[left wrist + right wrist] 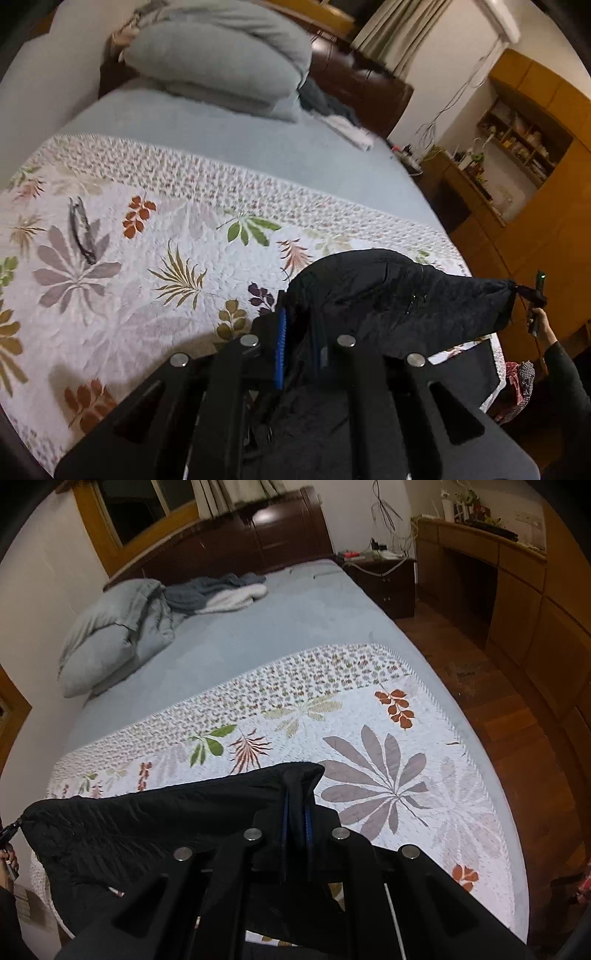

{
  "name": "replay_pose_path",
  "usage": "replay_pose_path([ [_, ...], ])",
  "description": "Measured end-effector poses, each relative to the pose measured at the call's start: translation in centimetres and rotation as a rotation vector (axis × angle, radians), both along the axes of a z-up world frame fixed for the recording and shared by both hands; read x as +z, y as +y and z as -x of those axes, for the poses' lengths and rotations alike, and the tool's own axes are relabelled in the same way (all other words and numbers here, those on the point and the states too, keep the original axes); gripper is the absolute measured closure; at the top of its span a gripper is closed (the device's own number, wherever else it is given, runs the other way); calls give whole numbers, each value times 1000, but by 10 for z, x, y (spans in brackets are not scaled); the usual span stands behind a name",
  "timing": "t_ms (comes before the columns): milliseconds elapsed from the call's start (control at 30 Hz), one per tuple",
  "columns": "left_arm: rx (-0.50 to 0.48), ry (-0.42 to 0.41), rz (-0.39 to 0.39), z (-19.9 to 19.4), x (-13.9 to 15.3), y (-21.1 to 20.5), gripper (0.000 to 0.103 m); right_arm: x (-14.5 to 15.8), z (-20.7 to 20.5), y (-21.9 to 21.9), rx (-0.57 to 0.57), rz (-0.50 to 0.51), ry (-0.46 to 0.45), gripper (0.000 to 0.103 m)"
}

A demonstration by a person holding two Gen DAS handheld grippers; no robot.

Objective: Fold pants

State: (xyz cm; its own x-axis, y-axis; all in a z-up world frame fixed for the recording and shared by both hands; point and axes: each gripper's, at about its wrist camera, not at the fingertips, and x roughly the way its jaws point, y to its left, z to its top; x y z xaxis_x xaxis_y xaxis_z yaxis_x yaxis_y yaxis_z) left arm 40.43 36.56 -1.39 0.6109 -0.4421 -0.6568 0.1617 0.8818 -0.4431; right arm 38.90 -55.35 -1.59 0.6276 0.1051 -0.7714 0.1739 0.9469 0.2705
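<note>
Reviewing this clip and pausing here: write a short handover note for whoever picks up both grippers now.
Left gripper: shut on one end of the black pants.
Right gripper: shut on the other end of the pants.
Pants: stretched between both grippers, lifted above the leaf-print quilt on the bed.
Done: both ends gripped and raised.
Left: no fold visible yet; lay flat and fold.

Both wrist cameras close above the floral quilt (110, 295), facing headboard (258, 535).
</note>
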Motion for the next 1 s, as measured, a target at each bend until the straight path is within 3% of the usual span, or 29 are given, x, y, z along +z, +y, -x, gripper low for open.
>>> replay_pose_path([
  [233,22,-57,34,71,8,4,94,14,62,3,28,-17,-87,96],
  [533,69,-84,133,148,-26,20,94,-6,141,3,29,-21,-143,96],
  [800,116,-50,178,184,-62,37,93,-27,192,1,5,-40,-164,95],
  [967,141,-12,187,199,-85,42,89,-34,219,9,-3,-27,-182,84],
  [1000,145,3,183,203,-93,42,88,-36,224,11,-7,-22,-184,76],
])
